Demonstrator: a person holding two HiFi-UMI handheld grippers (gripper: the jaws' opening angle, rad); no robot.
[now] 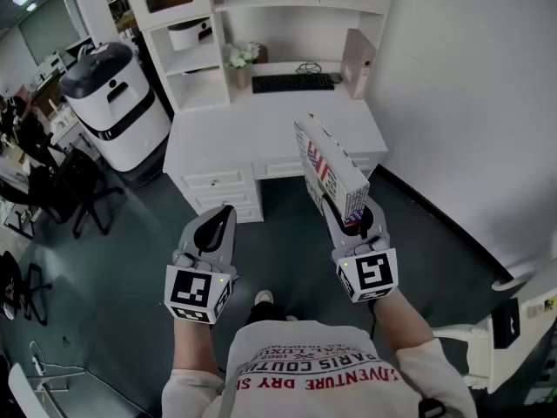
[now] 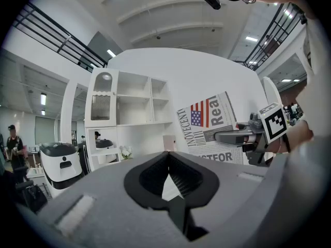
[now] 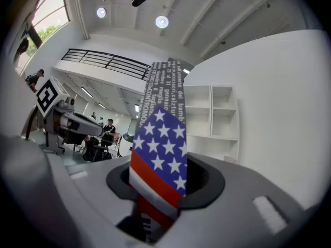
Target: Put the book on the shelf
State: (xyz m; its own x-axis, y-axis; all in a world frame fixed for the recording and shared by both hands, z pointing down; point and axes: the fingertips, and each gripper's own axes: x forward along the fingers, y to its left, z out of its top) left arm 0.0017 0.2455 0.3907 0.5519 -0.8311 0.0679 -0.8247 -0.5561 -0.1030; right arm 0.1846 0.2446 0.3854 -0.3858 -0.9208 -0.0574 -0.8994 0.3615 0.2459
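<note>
In the head view, lower right of centre, the right gripper (image 1: pixel 350 209) has its jaws clamped on the near end of the book (image 1: pixel 331 165). The book is held in the air, tilted, with its far edge over the front edge of the white desk (image 1: pixel 261 133). Lower left of centre, the left gripper (image 1: pixel 218 220) has its jaws pressed together on nothing. Dark floor (image 1: pixel 283 233) lies open between the person and the desk front. The shelf (image 1: pixel 300 5) compartments run along the top of the frame. A white wall (image 1: pixel 470 103) bounds the right side.
</note>
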